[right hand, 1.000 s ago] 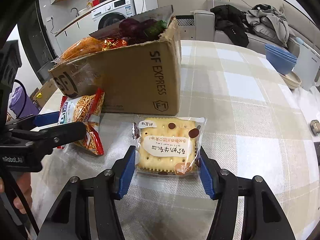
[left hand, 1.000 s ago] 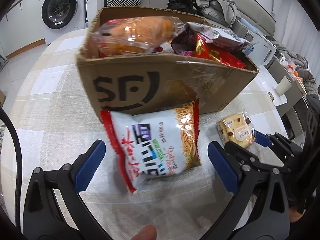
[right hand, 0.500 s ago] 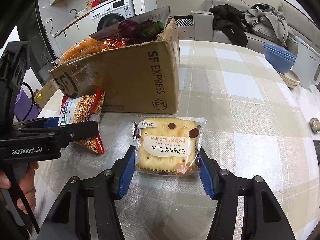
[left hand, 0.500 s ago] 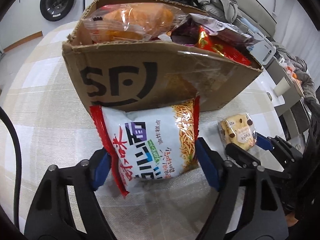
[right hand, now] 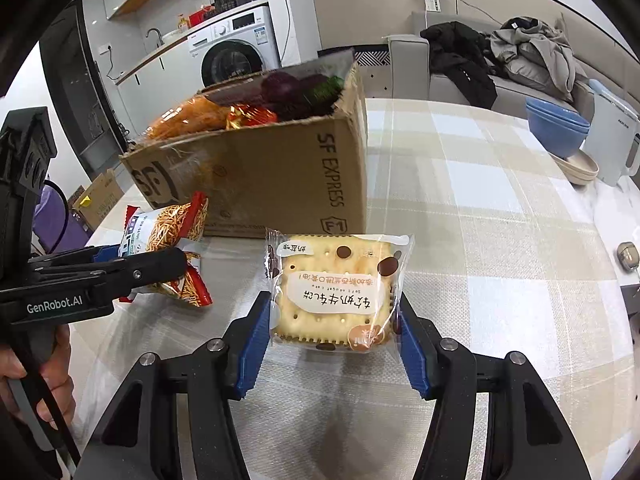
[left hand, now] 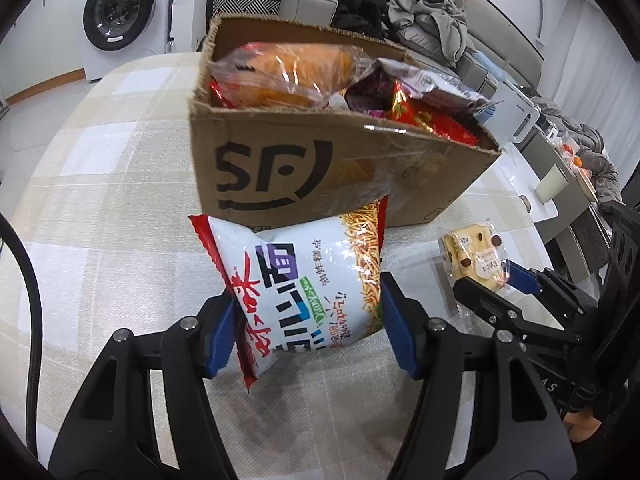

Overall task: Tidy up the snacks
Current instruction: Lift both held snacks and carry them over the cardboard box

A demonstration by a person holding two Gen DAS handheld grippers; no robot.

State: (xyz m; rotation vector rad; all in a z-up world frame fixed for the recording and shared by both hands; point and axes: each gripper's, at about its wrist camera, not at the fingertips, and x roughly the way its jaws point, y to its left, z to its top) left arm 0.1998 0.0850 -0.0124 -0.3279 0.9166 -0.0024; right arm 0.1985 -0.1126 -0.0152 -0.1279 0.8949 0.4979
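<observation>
A red-and-white noodle snack bag (left hand: 304, 280) lies on the checked tablecloth against the front of a brown cardboard box (left hand: 320, 168). My left gripper (left hand: 308, 312) is closing on the bag, and its blue pads (left hand: 220, 332) touch both side edges. The box (right hand: 272, 184) is heaped with snack bags. To its right, my right gripper (right hand: 334, 312) is shut on a clear cracker packet (right hand: 336, 292) that rests on the table. In the right wrist view, the left gripper (right hand: 148, 256) holds the noodle bag (right hand: 172, 232) at the left.
A washing machine (left hand: 120, 20) stands beyond the table's far left. Blue bowls (right hand: 556, 128) and a white kettle (right hand: 612, 148) sit at the far right of the table (right hand: 500, 240). A sofa with clothes (right hand: 520, 52) is behind. A person's hand (right hand: 40, 380) grips the left handle.
The left jaws have narrowed from wide open until the pads meet the noodle bag. The right gripper and cracker packet have stayed put.
</observation>
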